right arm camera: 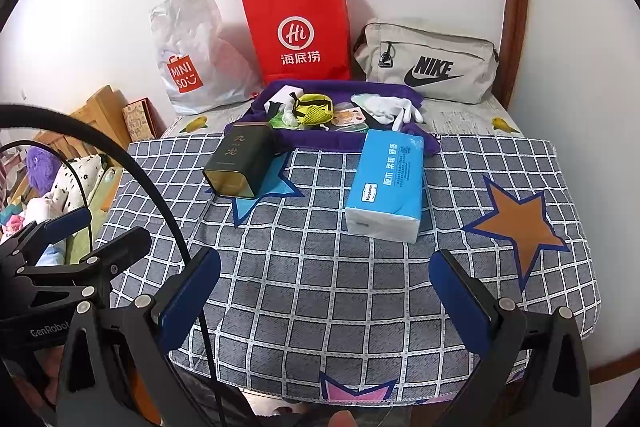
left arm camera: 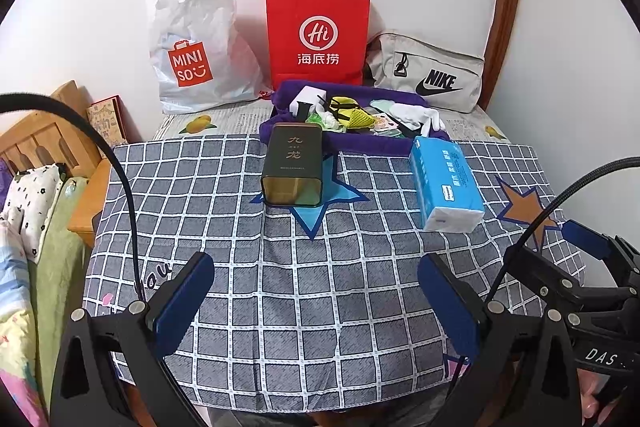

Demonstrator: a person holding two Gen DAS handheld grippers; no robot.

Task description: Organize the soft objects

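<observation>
Two handheld tools hover side by side above the near edge of a desk draped in a grey checked cloth [left arm camera: 320,267] printed with stars. The left tool [left arm camera: 316,303] has its blue-padded fingers spread wide, with nothing between them; the right tool [right arm camera: 324,299] is likewise wide apart and holds nothing.

At the middle of the cloth's far edge sits a purple fabric tray [left arm camera: 360,143], heaped with soft things: a yellow mesh pouch [left arm camera: 356,117], white gloves [left arm camera: 416,115], a green-and-white bundle [left arm camera: 326,121] and a white box [left arm camera: 306,99]. Other small packets lie among them, too jumbled to tell apart.

A dark green tin [left arm camera: 294,165] with gold characters lies on its side just in front of the tray's left corner, touching it, its base over a blue star. A blue pack of tissues [left arm camera: 446,183] lies at the tray's right corner, its far end against the purple fabric, its near end pointing toward the tools.

Against the wall along the far edge stand a white Miniso plastic bag [left arm camera: 192,43], a red paper bag [left arm camera: 318,35] with white handles, and a grey Nike pouch [left arm camera: 428,71]. A wooden bed frame [left arm camera: 44,135] shows beyond the left edge.
</observation>
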